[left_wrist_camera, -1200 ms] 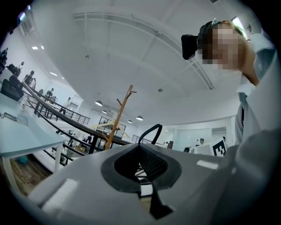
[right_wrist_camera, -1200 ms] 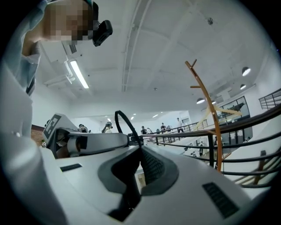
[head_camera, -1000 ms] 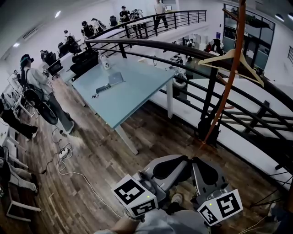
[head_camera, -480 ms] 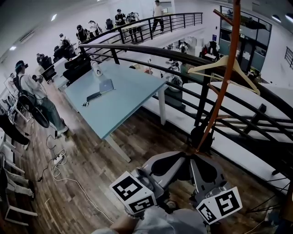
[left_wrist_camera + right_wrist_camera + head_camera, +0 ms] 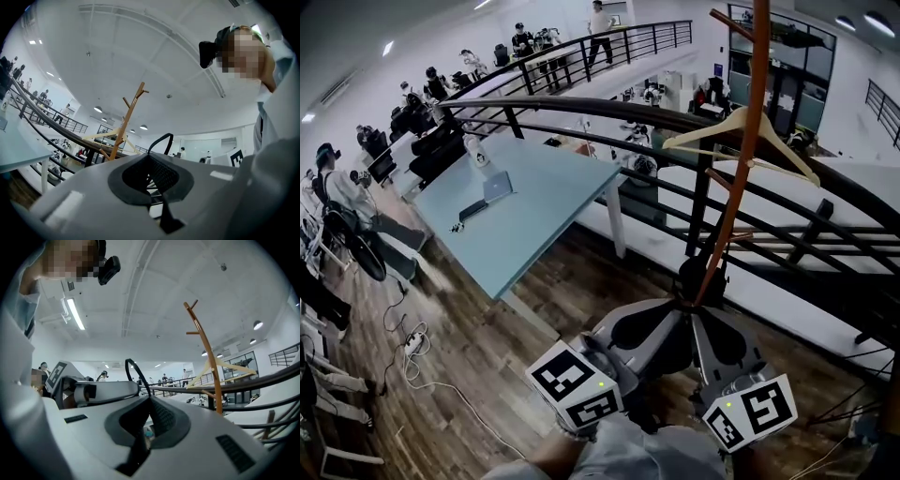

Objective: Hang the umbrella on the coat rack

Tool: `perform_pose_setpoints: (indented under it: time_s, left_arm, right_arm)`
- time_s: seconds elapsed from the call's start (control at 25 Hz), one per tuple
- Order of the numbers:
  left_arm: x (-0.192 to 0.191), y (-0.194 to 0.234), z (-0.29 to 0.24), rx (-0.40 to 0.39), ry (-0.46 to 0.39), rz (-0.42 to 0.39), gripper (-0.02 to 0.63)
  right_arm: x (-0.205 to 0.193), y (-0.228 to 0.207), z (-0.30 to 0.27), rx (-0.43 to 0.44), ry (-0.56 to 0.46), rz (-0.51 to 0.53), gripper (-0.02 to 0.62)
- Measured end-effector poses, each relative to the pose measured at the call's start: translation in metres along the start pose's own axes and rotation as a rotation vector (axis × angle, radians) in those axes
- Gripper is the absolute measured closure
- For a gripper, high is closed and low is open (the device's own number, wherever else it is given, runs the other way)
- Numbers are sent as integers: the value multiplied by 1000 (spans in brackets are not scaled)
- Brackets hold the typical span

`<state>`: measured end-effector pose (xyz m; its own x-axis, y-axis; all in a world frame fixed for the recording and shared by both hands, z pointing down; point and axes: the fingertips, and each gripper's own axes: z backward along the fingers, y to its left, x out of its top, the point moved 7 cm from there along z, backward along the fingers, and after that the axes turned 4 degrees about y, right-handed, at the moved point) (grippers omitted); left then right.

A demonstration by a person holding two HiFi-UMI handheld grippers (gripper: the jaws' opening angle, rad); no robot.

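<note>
Grippers fill the bottom of the head view: we see the left gripper (image 5: 675,317) and the right gripper (image 5: 701,321) side by side, their tips converging just short of the foot of the coat rack (image 5: 741,169). Its orange-brown pole rises in front of a black railing (image 5: 581,101), and a wooden hanger (image 5: 787,155) hangs on it. A pale blue surface (image 5: 534,206) with a laptop (image 5: 497,186) on it stands well to the left on the wooden floor (image 5: 469,366).

In the left gripper view we find the jaws drawn narrow, pads almost meeting, pinched on a thin black strap loop (image 5: 164,137) that arches up from their tips. The rack stands beyond them, to the left.

In the right gripper view the jaws are likewise nearly together on that loop (image 5: 132,367), which bends left toward the other gripper. The rack stands to the right. We cannot make out the umbrella's body in any view.
</note>
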<state>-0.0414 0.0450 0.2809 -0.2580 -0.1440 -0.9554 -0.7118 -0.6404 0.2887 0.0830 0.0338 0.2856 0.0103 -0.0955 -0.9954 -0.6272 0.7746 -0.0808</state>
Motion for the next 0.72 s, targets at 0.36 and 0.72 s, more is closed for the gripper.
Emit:
perform_pose_setpoints:
  time_s: [0.36,0.72]
  left_arm:
    - [-2,39,-31,-62,11,28,604]
    - [25,95,-89,-174,12,18,605]
  right_arm:
    - [-5,-22,-27,-73,20,12,595]
    - [-6,-70,-81,-146,40,-24,597]
